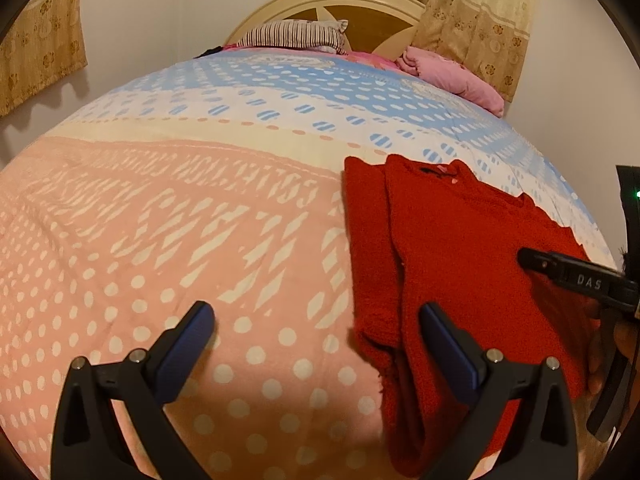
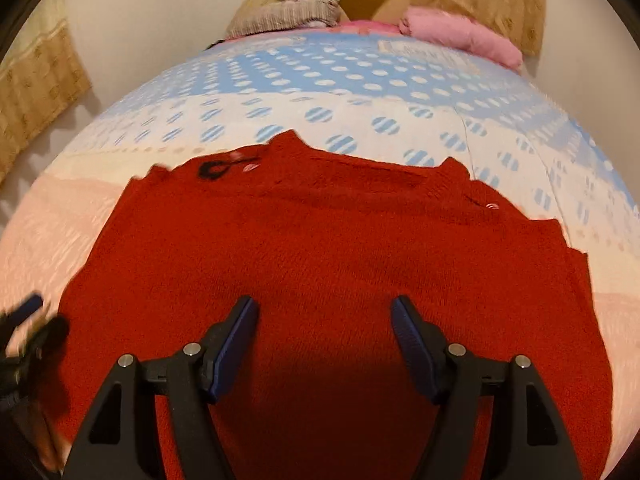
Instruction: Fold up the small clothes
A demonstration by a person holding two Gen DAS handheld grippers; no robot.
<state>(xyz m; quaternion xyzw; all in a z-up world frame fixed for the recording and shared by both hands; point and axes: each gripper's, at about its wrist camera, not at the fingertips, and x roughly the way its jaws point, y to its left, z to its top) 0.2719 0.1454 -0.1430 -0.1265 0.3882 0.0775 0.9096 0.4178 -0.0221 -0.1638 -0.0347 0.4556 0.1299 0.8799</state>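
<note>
Bedroom, pink-and-blue dotted quilt (image 1: pixel 200 208), fuzzy red knit sweater (image 2: pixel 320 248) laid flat; right gripper (image 2: pixel 324 320) wide open above, gripping nothing; left gripper (image 1: pixel 316 328) open too.

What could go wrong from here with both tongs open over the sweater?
The red sweater is thick and already folded along its left side; a shallow pinch by the right tongs may lift one layer only. The left tongs straddle its edge and might snag the bedspread.

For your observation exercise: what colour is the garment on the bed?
The garment is red; right wrist view shows it best.
</note>
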